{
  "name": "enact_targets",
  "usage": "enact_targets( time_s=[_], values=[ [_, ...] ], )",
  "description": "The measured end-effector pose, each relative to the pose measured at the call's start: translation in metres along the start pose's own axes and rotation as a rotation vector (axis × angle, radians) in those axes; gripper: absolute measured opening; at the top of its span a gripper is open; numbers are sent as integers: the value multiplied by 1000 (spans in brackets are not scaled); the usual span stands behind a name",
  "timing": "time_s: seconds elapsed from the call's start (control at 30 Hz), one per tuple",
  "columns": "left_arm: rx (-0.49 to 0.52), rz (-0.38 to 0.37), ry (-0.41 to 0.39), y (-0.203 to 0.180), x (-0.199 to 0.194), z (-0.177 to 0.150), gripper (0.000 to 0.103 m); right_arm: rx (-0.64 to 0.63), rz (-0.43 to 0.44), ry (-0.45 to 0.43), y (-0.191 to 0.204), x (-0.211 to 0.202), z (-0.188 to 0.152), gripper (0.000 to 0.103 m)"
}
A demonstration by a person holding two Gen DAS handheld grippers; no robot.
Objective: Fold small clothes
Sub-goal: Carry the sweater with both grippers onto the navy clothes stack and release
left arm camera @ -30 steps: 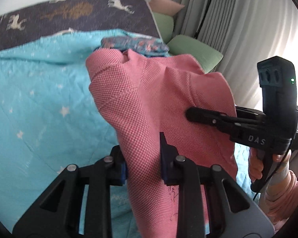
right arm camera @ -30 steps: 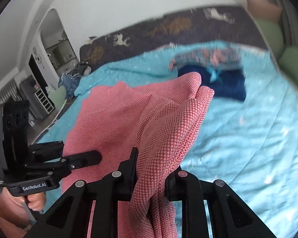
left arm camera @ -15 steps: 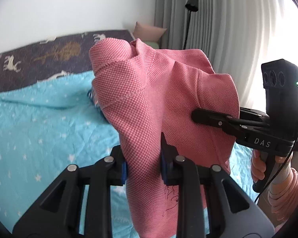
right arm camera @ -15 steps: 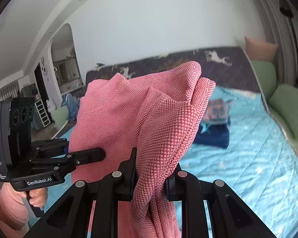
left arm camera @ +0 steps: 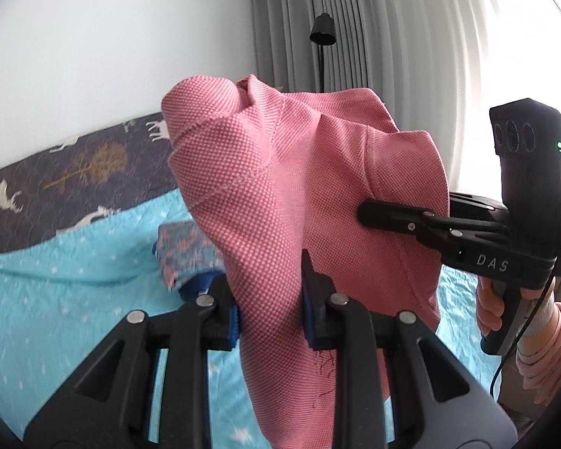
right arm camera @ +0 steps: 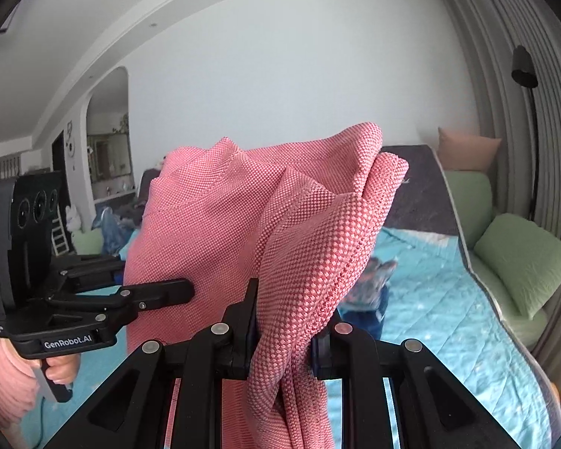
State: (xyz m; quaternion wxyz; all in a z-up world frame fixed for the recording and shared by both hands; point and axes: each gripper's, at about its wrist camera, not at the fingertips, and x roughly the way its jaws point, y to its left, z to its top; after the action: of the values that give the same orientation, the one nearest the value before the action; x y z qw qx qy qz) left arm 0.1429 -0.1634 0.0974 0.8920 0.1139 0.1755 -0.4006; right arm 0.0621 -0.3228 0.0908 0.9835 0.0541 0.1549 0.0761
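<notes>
Bedroom scene: a bed (left arm camera: 56,299) with a turquoise star quilt, grey curtains and a white wall behind.

Left wrist view: the left gripper (left arm camera: 269,307) is clenched on the pink garment (left arm camera: 280,194), which is up in the air in front of the wall. A second ago the quilt filled the background behind it, so the whole thing has been lifted well clear of the bed. The right gripper (left arm camera: 370,213) comes in from the side, its fingers pinching the other edge. Folded clothes (left arm camera: 183,250) sit on the quilt beyond.

Right wrist view: the right gripper's fingers are clamped on bunched pink fabric, the left gripper (right arm camera: 183,292) gripping it further over. The garment hangs with its long axis roughly vertical, bunched top up, loose end dropping below the frame. My guess is it's being shaken out before laying flat, so no fold is made yet.
</notes>
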Motion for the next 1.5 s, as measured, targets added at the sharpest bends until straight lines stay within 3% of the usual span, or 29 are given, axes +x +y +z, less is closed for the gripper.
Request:
enact_targets(
  time_s=[0.17,0.47,0.7,1.07,1.27,1.4,1.5],
  values=[
    [5,2,0,8,24,36,27,60,-7,-39,-28,13,33,20],
    [50,106,9,27,62,94,27,85,-36,-60,-58,65,92,20],
    [-18,143,68,68,116,118,27,159,-57,-27,-86,126,120,20],
    [-27,232,166,121,190,99,28,160,-82,60,-99,226,106,20],
    [-164,234,237,159,239,65,32,112,-115,123,-99,279,86,20],
    [-226,275,309,178,282,30,43,50,-201,235,-102,321,59,21],
    [-247,321,391,192,313,-6,46,-42,-364,387,-114,367,24,32]
  ],
)
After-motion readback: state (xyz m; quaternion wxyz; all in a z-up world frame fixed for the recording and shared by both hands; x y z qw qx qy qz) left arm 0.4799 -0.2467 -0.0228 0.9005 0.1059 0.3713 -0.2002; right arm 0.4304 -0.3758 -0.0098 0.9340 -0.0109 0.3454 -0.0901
